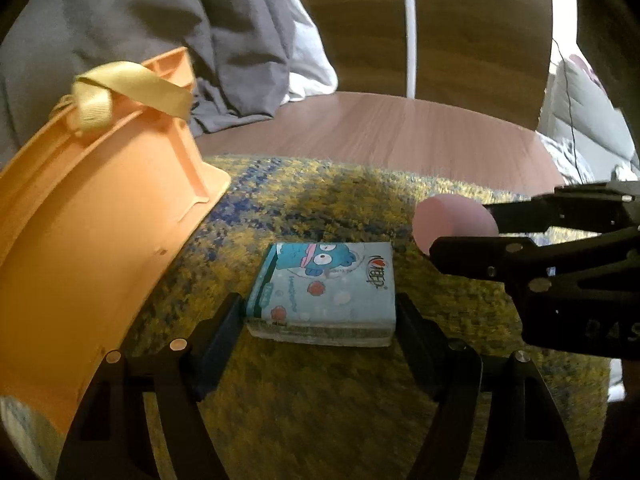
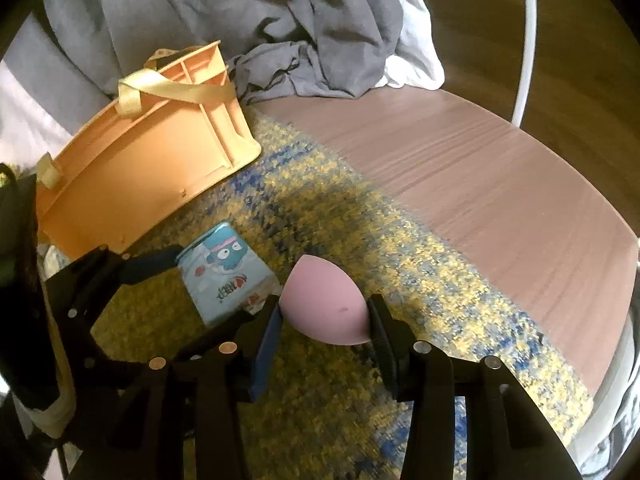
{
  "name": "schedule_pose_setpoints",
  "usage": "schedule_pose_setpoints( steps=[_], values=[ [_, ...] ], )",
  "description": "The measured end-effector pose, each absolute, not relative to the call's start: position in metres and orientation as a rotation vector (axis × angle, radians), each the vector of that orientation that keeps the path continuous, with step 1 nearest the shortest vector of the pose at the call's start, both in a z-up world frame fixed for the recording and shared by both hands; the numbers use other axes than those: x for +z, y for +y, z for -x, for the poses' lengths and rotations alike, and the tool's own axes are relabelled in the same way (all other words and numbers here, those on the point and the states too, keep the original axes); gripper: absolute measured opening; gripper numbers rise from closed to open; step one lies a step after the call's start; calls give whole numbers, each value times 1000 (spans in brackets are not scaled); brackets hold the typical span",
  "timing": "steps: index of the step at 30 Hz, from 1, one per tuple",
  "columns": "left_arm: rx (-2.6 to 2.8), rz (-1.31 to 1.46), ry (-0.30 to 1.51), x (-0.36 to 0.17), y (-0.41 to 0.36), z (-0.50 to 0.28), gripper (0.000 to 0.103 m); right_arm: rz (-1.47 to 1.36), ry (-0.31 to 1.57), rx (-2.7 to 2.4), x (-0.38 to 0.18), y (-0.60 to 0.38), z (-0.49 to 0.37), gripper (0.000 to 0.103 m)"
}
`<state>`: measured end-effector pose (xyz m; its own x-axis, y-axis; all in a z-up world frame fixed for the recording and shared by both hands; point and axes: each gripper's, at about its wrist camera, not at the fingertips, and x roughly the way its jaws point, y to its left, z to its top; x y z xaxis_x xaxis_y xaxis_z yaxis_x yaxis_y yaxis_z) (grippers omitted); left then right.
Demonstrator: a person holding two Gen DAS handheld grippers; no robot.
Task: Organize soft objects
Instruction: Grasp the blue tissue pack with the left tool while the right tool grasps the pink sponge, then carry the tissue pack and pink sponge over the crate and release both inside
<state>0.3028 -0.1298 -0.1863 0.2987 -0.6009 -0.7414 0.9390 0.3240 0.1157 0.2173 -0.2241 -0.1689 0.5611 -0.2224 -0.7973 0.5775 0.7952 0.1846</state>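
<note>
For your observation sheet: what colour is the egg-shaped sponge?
Pale pink sponge; it shows best in the right wrist view.

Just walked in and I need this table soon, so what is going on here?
A person is sorting soft things with two hand-held claws. The right claw is shut on a pink makeup sponge, held just above the yellow and blue mat. The left claw straddles a pack of tissues lying on the mat; its fingers sit close at both sides, though a firm grip is not clear. An orange basket with ribbon handles lies tipped on its side at the mat's edge.
</note>
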Motion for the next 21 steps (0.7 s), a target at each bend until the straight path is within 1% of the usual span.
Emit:
schedule_pose_setpoints(
  steps=[21],
  values=[
    [-750,-317,651,-123,-71,-263,72,-408,751,-355,-121,-216,-188,44]
  ],
)
